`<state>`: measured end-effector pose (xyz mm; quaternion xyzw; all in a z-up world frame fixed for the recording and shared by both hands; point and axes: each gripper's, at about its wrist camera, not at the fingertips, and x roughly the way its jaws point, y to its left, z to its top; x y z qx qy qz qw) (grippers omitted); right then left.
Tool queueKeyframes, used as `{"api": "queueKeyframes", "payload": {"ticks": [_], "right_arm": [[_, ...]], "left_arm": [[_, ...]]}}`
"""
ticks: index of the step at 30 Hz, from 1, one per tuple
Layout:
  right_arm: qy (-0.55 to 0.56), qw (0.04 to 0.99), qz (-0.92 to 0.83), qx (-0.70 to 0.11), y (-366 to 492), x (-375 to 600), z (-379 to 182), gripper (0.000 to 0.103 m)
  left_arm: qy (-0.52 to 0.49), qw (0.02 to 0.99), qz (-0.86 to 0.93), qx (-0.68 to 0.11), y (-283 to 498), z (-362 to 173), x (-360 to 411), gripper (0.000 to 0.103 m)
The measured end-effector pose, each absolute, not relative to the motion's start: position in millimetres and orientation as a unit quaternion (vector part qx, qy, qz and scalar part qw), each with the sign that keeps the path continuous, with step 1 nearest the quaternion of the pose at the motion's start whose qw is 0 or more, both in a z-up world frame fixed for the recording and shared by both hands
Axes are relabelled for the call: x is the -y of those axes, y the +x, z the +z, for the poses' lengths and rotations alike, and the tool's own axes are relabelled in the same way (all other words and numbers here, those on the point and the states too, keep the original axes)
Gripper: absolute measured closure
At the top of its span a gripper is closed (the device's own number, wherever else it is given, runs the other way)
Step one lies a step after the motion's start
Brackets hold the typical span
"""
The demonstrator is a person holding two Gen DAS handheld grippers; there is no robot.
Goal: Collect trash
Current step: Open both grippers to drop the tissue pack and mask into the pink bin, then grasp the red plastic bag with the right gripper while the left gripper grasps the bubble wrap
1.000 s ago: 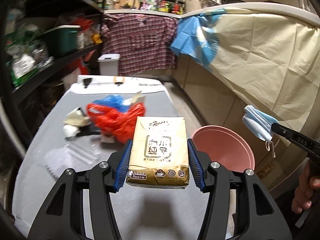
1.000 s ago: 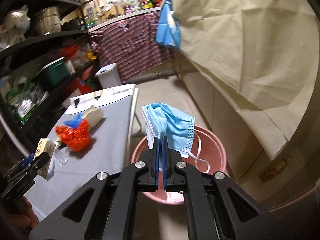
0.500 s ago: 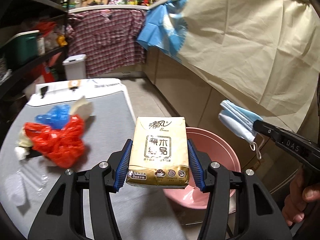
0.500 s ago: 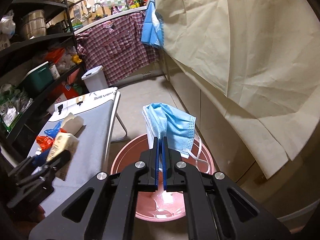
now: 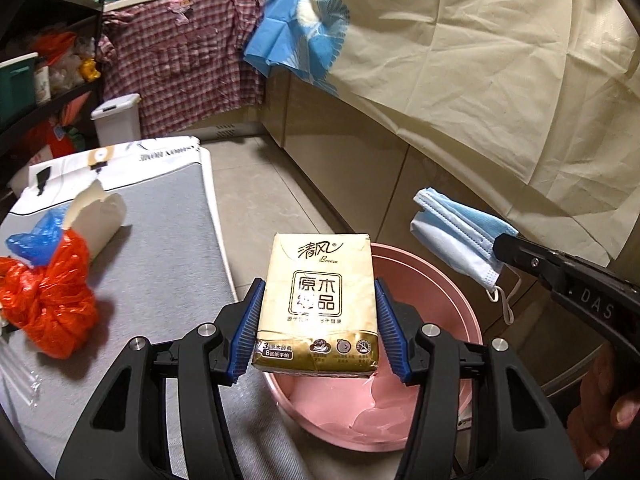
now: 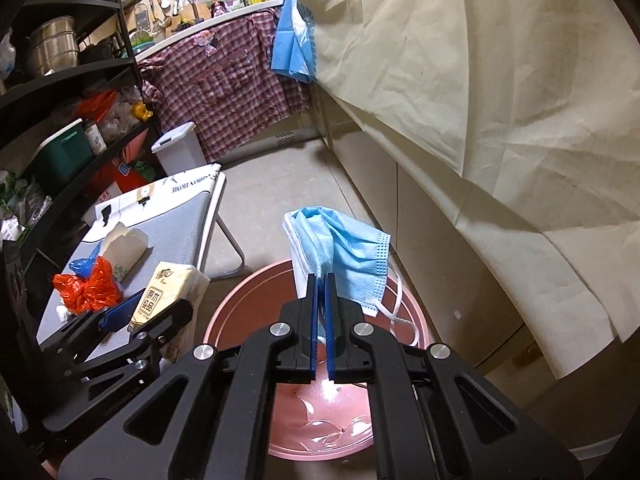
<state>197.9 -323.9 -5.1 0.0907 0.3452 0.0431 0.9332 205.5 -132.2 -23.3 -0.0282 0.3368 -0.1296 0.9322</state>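
Note:
My left gripper (image 5: 318,292) is shut on a tan tissue pack (image 5: 318,300) and holds it above the near left rim of the pink bucket (image 5: 460,300). My right gripper (image 6: 321,280) is shut on a blue face mask (image 6: 344,248), which hangs over the pink bucket (image 6: 240,312) on the floor. The mask (image 5: 456,236) and the right gripper also show at the right of the left wrist view. The pack (image 6: 168,292) and left gripper show at the left of the right wrist view.
A grey-topped table (image 5: 168,248) at the left holds a red plastic bag (image 5: 48,304), a blue bag (image 5: 36,236) and a white paper box (image 5: 100,220). Black shelves (image 6: 60,80) stand at the left. Cloth-draped cabinets (image 6: 460,100) line the right.
My left gripper has carried the tissue pack rightward from over the table to over the bucket's rim. My right gripper with the mask has come further over the bucket.

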Motion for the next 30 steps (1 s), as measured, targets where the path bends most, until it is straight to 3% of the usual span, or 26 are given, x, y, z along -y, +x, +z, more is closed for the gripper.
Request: {"api": "queueKeyframes", "payload": {"ticks": [2, 6, 30], "right_arm": [[0.090, 0.931, 0.032, -0.353, 203, 325, -9, 0.091], [0.098, 0.931, 0.020, -0.352, 204, 327, -10, 0.061], [0.069, 0.955, 0.027, -0.288, 168, 318, 13, 0.061]], "left_arm": [[-0.024, 0.929, -0.135, -0.344, 209, -26, 134, 0.045], [-0.025, 0.928, -0.139, -0.346, 207, -28, 133, 0.041], [-0.041, 0.944, -0.101, -0.311, 140, 16, 83, 0.041]]}}
